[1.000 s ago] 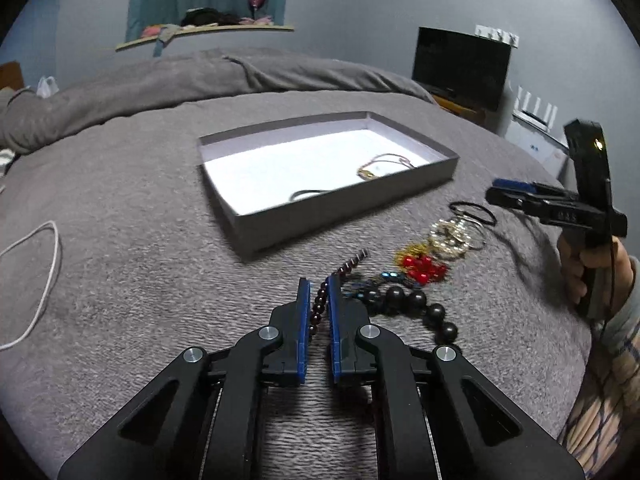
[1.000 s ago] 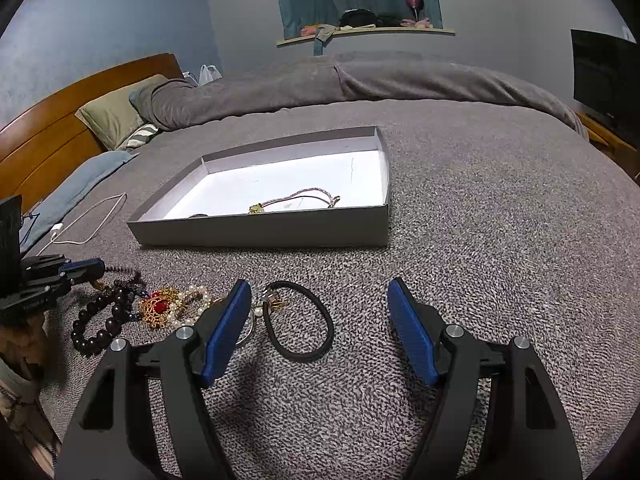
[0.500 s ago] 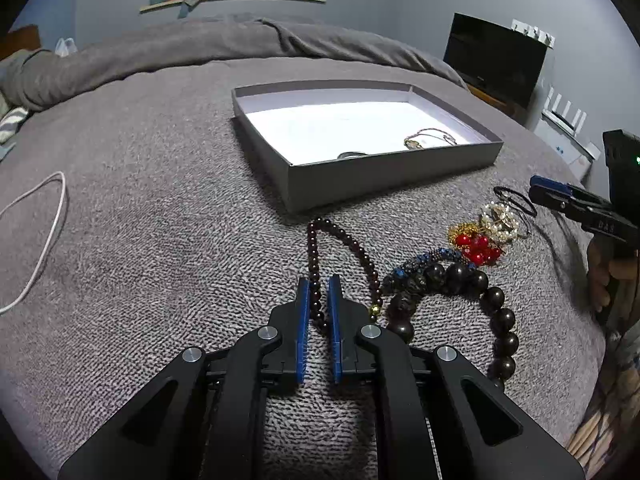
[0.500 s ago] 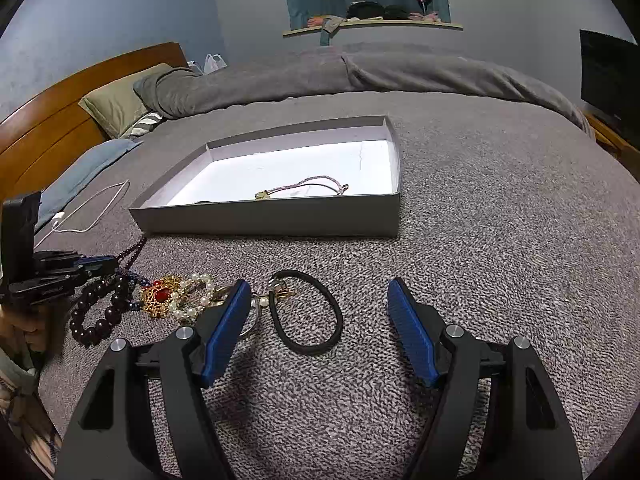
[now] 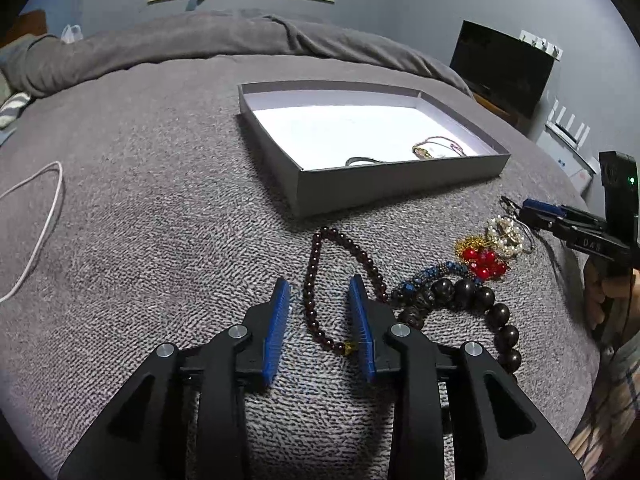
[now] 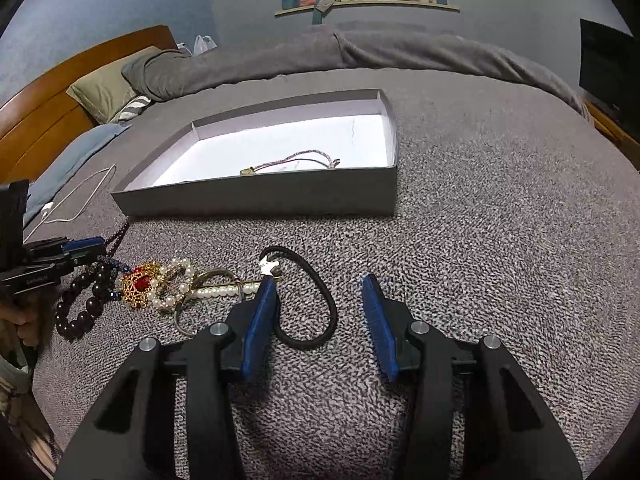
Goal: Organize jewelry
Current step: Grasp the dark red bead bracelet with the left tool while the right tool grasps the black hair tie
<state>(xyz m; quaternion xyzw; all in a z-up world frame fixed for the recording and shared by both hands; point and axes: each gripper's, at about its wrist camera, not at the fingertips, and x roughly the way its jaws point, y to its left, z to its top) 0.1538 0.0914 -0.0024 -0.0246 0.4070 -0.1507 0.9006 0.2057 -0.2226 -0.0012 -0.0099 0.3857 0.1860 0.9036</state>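
Grey knit blanket (image 6: 480, 220), grey box (image 6: 256, 200) with white floor. Dark red bead strand (image 5: 316, 256), black cord loop (image 6: 320, 292), red-and-gold brooch (image 6: 138, 286). Blue gripper pads (image 6: 260, 316).

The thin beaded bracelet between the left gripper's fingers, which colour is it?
Dark reddish-brown beads with one small gold bead, best seen in the left wrist view.

Grey bedspread (image 6: 480, 200), wooden headboard (image 6: 60, 80), blue-grey walls (image 5: 400, 0), dark TV (image 5: 504, 68), teal-curtained window ledge (image 6: 360, 4).

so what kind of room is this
Most likely a bedroom: the work surface is a bed with a grey blanket, a wooden headboard with pillows, and a dark screen nearby.
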